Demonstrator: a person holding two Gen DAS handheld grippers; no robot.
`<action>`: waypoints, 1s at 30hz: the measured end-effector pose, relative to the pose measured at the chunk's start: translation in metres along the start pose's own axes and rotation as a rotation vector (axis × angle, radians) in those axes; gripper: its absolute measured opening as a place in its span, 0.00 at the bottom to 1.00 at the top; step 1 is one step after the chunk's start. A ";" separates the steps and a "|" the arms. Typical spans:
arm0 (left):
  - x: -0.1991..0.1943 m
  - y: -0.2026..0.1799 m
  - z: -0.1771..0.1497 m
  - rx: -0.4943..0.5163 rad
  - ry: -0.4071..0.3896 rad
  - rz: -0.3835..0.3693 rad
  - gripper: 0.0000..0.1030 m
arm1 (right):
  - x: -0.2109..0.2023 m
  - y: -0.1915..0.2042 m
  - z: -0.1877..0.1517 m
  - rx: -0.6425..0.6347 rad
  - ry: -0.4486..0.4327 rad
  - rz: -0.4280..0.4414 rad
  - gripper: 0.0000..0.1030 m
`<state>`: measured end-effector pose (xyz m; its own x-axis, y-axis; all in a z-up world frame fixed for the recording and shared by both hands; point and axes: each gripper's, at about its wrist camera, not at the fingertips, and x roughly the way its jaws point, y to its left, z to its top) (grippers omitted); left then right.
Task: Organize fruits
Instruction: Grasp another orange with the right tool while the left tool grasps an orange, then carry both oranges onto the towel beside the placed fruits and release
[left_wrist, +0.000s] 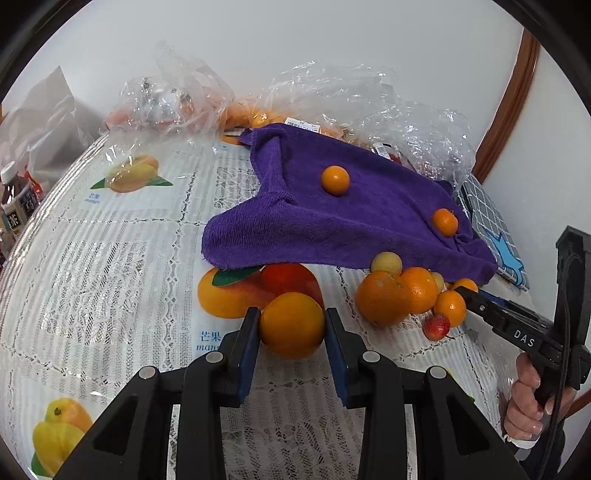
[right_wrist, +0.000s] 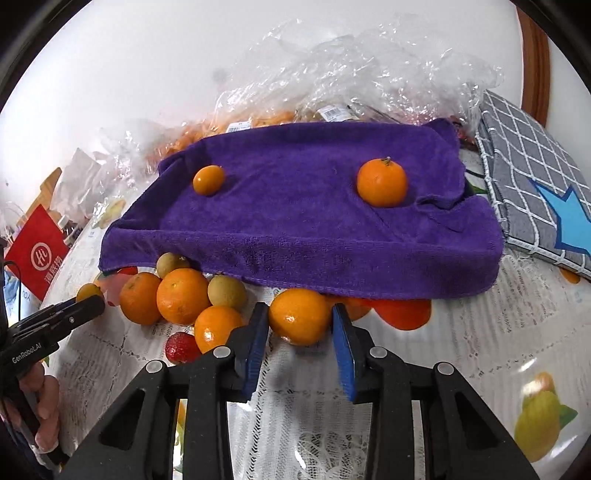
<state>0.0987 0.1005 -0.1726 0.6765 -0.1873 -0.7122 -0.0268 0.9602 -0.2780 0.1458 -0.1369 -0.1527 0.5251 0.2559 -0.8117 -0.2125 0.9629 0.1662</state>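
My left gripper (left_wrist: 291, 328) is shut on a large orange (left_wrist: 291, 325) just above the lace tablecloth. My right gripper (right_wrist: 300, 325) is shut on a smaller orange (right_wrist: 300, 316) near the front edge of the purple towel (right_wrist: 295, 206). Two small oranges lie on the towel, one on the left (right_wrist: 208, 180) and one on the right (right_wrist: 382, 182). A pile of oranges (right_wrist: 183, 295), pale round fruits (right_wrist: 226, 291) and a strawberry (right_wrist: 181, 348) lies at the towel's front left. In the left wrist view the pile (left_wrist: 384, 297) sits beside the right gripper's fingers (left_wrist: 480, 301).
Crumpled clear plastic bags (right_wrist: 369, 74) with more fruit lie behind the towel. A grey checked cloth (right_wrist: 532, 184) lies to its right. Bottles (left_wrist: 14, 206) stand at the table's left edge and a red bag (right_wrist: 37, 251) at far left. The tablecloth (left_wrist: 122, 266) has printed fruit pictures.
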 end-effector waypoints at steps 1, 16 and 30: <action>-0.001 0.001 0.000 -0.003 -0.002 -0.002 0.32 | -0.002 -0.002 -0.001 0.007 -0.005 0.004 0.33; -0.003 0.000 0.000 0.001 -0.013 -0.036 0.32 | -0.007 -0.004 -0.006 -0.004 -0.016 -0.020 0.34; -0.016 -0.010 -0.002 0.039 -0.079 -0.094 0.32 | -0.031 -0.009 -0.021 -0.025 -0.066 -0.037 0.33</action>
<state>0.0868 0.0934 -0.1599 0.7306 -0.2613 -0.6308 0.0666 0.9468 -0.3149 0.1141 -0.1549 -0.1404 0.5859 0.2258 -0.7783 -0.2119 0.9697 0.1218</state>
